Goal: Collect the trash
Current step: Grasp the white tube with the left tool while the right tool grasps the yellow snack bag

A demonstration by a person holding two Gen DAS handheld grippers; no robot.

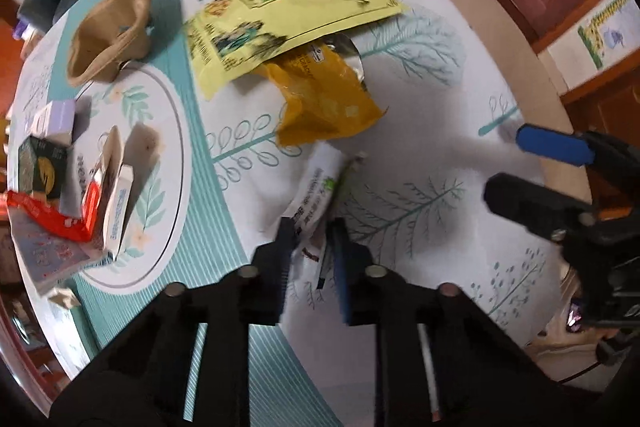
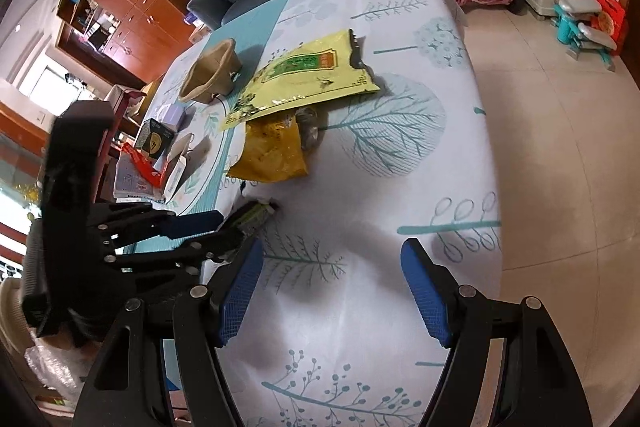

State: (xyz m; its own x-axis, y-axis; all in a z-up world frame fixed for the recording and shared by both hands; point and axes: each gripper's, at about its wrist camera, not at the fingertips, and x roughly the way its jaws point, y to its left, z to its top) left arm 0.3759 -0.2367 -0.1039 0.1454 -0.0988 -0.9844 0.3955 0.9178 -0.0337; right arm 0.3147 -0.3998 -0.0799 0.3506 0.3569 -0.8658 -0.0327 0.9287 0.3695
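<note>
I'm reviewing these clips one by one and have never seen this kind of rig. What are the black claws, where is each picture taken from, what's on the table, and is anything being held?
There is no robot here: a person carries a two-finger gripper in each hand, and a fisheye camera on each one looks along its fingers. One picture is from the left gripper, the other from the right gripper.

The table has a tree-patterned cloth. On it lie a yellow packet partly covering an orange wrapper, a tan fabric pouch and a cluster of small boxes on a round placemat.

The left gripper is closed on a white wrapper, pinching its near end. The right gripper is open over bare cloth, holding nothing.
</note>
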